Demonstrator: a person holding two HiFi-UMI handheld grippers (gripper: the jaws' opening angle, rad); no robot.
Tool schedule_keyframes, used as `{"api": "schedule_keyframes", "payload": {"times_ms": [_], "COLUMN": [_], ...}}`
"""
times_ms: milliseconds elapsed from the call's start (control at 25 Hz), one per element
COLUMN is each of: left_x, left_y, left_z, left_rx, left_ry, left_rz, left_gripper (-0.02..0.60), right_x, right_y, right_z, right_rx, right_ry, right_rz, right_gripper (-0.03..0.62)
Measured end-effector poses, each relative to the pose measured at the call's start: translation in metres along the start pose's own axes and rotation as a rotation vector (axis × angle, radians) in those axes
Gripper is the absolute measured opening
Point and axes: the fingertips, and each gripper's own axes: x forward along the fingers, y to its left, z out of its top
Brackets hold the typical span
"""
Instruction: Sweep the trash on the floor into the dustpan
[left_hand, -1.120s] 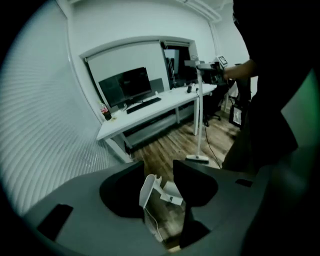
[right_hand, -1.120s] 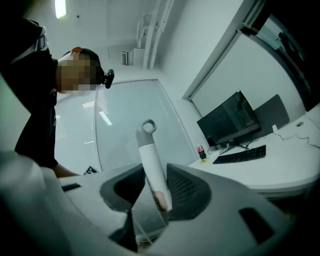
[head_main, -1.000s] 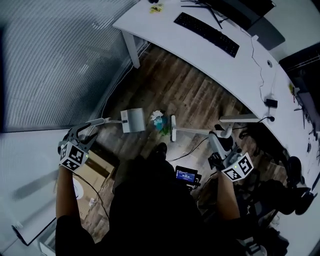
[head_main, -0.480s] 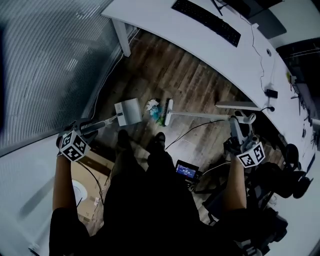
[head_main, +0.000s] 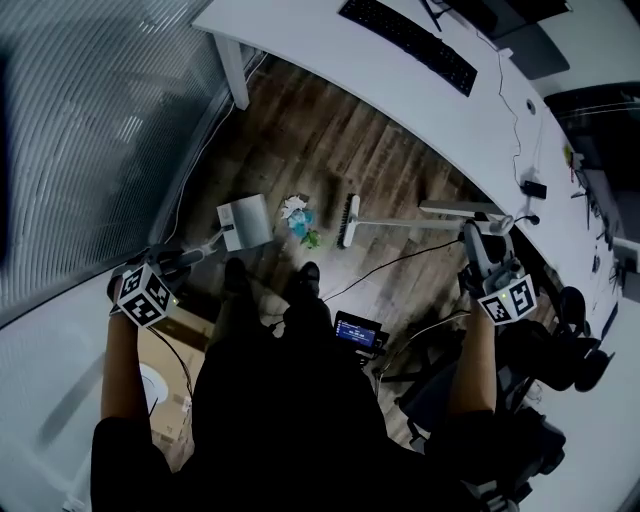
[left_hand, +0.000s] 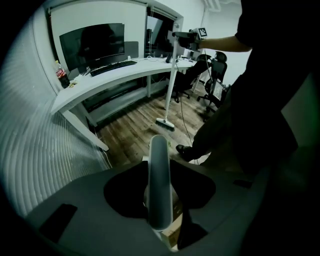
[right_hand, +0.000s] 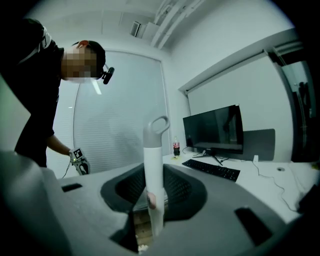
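Shifted since half a second ago: pale brush head of the long white-handled broom (head_main: 348, 220), then touching the trash, now drawn off to its right, strip of bare floor between. Jaws of the left gripper (head_main: 178, 260) just now closing, clenched on the pale grey dustpan handle (left_hand: 159, 185), handle upright up the middle between them in the left gripper view.

Flat light-grey dustpan (head_main: 245, 220): pan down at the dark wood-plank floor (head_main: 300, 140), left of the trash, near but apart; handle slanting near and left to the left gripper.

Small heap of white, blue and green scrap trash (head_main: 298, 218): on the floor between pan and brush head, just beyond the black shoes (head_main: 305, 282); wholly outside the dustpan.

Fingers of the right gripper (head_main: 472, 238): clamped on the upper end of the white broom handle (right_hand: 153, 165), grey hanging loop clear above the jaws in the right gripper view; handle rising steeply from the brush head on the floor.

Curved white desk (head_main: 430, 110): far side, bearing black keyboard (head_main: 405, 40), black monitor (left_hand: 92, 42) and dark bottle with red label (left_hand: 62, 77) near one end.

Small black device with lit blue screen (head_main: 357, 333): on the floor, near, right of the shoes. Brown cardboard box (head_main: 170, 335): near left. Black office chairs (left_hand: 216, 62): right side.
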Motion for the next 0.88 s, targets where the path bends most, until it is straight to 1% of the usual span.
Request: {"api": "schedule_keyframes", "payload": {"times_ms": [80, 160, 280, 360, 400, 440, 520, 600, 760, 840, 880], "left_x": [0.001, 0.001, 0.003, 0.004, 0.004, 0.004, 0.003, 0.003, 0.003, 0.003, 0.003], "left_y": [0.0, -0.001, -0.001, -0.002, -0.003, -0.004, -0.006, -0.005, -0.002, -0.003, -0.004], "left_z": [0.004, 0.006, 0.008, 0.009, 0.01, 0.011, 0.011, 0.01, 0.01, 0.01, 0.01], "left_rx": [-0.006, -0.007, -0.007, -0.003, 0.004, 0.016, 0.044, 0.064, 0.105, 0.137, 0.152], "left_ry": [-0.011, -0.015, -0.018, -0.021, -0.019, -0.015, -0.009, -0.009, -0.004, 0.01, 0.011], "left_rz": [-0.003, -0.009, -0.019, -0.023, -0.025, -0.028, -0.036, -0.04, -0.046, -0.044, -0.042], "left_gripper": [0.13, 0.13, 0.13, 0.13, 0.129, 0.129, 0.129, 0.129, 0.13, 0.13, 0.13], "right_x": [0.012, 0.029, 0.059, 0.083, 0.094, 0.103, 0.117, 0.129, 0.147, 0.151, 0.153], "right_y": [0.006, 0.022, 0.057, 0.085, 0.097, 0.107, 0.118, 0.13, 0.156, 0.165, 0.168], "right_z": [-0.013, -0.04, -0.106, -0.151, -0.165, -0.17, -0.171, -0.171, -0.174, -0.174, -0.173], "right_rx": [-0.046, -0.092, -0.134, -0.101, -0.062, -0.006, 0.094, 0.127, 0.163, 0.207, 0.241], "right_ry": [0.05, 0.119, 0.234, 0.294, 0.294, 0.267, 0.2, 0.174, 0.168, 0.16, 0.143], "right_rz": [0.044, 0.098, 0.188, 0.231, 0.241, 0.239, 0.214, 0.218, 0.258, 0.268, 0.259], "right_gripper": [0.106, 0.106, 0.109, 0.112, 0.115, 0.121, 0.13, 0.137, 0.144, 0.15, 0.153]}}
